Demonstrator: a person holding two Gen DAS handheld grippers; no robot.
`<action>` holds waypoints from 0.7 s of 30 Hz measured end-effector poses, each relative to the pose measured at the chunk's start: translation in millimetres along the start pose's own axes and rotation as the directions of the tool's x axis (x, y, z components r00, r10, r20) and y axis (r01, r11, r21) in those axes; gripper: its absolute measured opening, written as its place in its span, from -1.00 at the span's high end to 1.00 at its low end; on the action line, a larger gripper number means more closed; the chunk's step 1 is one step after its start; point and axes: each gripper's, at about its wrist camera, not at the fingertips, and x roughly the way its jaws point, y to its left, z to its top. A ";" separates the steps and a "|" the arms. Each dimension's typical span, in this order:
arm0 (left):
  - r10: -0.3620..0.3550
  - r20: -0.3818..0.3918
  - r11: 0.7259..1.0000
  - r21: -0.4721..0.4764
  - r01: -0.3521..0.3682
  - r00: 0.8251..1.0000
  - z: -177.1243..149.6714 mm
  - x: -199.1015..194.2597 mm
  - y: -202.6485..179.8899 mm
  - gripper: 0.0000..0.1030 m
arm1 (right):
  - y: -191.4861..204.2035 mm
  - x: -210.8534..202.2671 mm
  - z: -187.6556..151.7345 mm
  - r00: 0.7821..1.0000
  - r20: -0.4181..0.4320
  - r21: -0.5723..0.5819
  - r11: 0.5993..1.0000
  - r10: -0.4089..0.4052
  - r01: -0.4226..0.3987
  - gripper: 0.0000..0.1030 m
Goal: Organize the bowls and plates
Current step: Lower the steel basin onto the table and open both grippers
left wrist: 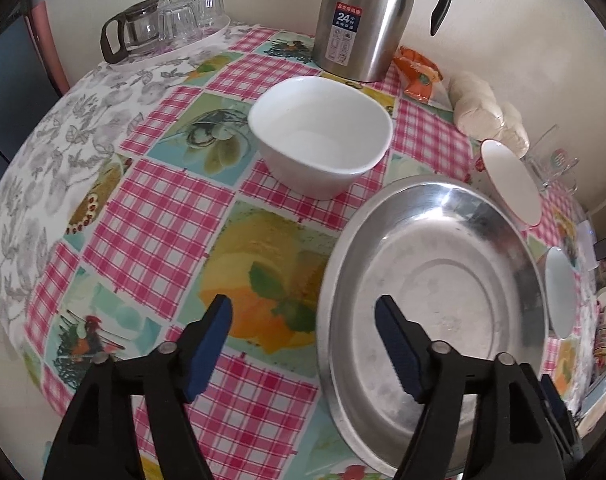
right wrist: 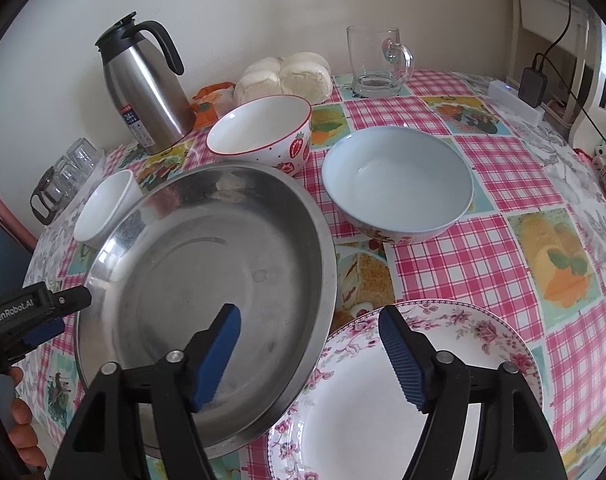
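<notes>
A wide steel plate point(left wrist: 443, 280) lies on the checked tablecloth; in the right wrist view point(right wrist: 207, 276) it sits at centre left. My left gripper point(left wrist: 303, 332) is open, straddling the plate's left rim, empty. A small white bowl point(left wrist: 323, 136) stands beyond it, and shows in the right wrist view point(right wrist: 107, 208). My right gripper point(right wrist: 309, 344) is open and empty, hovering over the gap between the steel plate and a floral plate point(right wrist: 383, 412). A strawberry bowl point(right wrist: 263, 136) and a pale blue bowl point(right wrist: 399, 184) stand farther back.
A steel thermos jug point(left wrist: 363, 20) stands at the wall, with an orange packet point(left wrist: 419, 76) and bagged buns point(right wrist: 283, 76) beside it. A tray of glasses point(left wrist: 171, 24) sits at the far left, a glass mug point(right wrist: 379, 60) at the back right. A charger and cable point(right wrist: 535, 84) lie at the right edge.
</notes>
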 end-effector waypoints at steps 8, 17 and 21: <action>0.029 0.025 0.999 0.036 -0.030 0.999 -2.0 -5.5 -3.9 -0.66 | 0.3 -2.9 0.4 1.000 0.004 -0.010 1.000 0.010 -0.010 -0.59; -0.011 0.048 0.999 0.040 0.009 0.999 -6.0 -18.3 -11.0 -0.80 | -6.6 -11.8 -0.4 1.000 0.011 -0.038 0.999 -0.015 0.015 -0.75; -0.044 0.061 0.998 0.046 0.042 0.997 -10.6 -25.9 -17.9 -0.80 | -21.9 -16.8 -0.6 1.000 0.007 -0.011 1.000 -0.029 0.029 -0.76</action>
